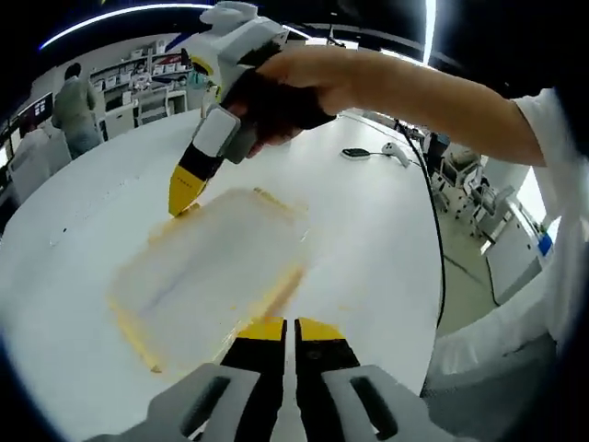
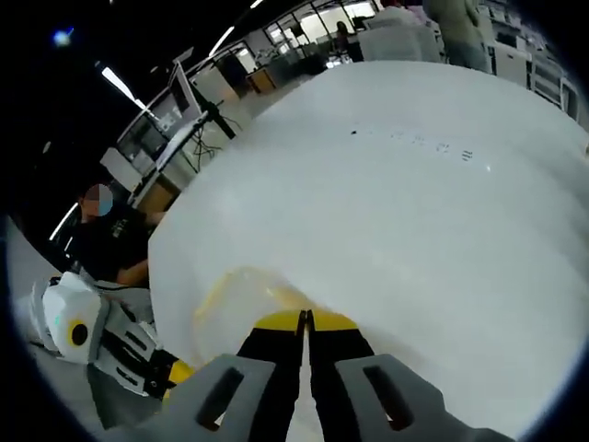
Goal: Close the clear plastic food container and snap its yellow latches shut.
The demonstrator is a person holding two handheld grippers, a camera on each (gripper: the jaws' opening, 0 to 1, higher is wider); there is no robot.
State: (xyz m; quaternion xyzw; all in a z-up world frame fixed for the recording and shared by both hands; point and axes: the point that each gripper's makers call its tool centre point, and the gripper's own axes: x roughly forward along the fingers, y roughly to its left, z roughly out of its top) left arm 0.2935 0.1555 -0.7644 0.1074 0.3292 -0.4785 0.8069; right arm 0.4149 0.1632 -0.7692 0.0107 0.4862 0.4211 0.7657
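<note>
A big white round table point(image 1: 368, 221) takes up most of what can be seen, its surface plain and matte, with a black cable point(image 1: 433, 212) running along its edge at about three o'clock in the left gripper view. Lying flat on it, near the middle of that view, is the clear plastic food container point(image 1: 216, 267). It is a shallow rectangle, frosted and blurred, so the table shows through it. Its lid looks to be down on top, though the blur makes that hard to swear to. Yellow latches point(image 1: 281, 290) show as soft yellow strips along its edges, at about five, seven and twelve o'clock on the box; whether any is snapped home I cannot tell.

The left gripper point(image 1: 293, 324) comes up from six o'clock, its yellow-tipped jaws pressed together with nothing between them, the tips just at the container's near edge. The right gripper point(image 1: 184, 189), held in a person's gloved hand point(image 1: 276, 101), reaches in from twelve o'clock, its yellow tip down on the container's far corner at about eleven o'clock. In the right gripper view its own jaws meet tip to tip, empty, resting at the container's edge.

Far across the table, at about two o'clock, lie a small dark device point(image 1: 355, 153) and a white one point(image 1: 396, 152).
</note>
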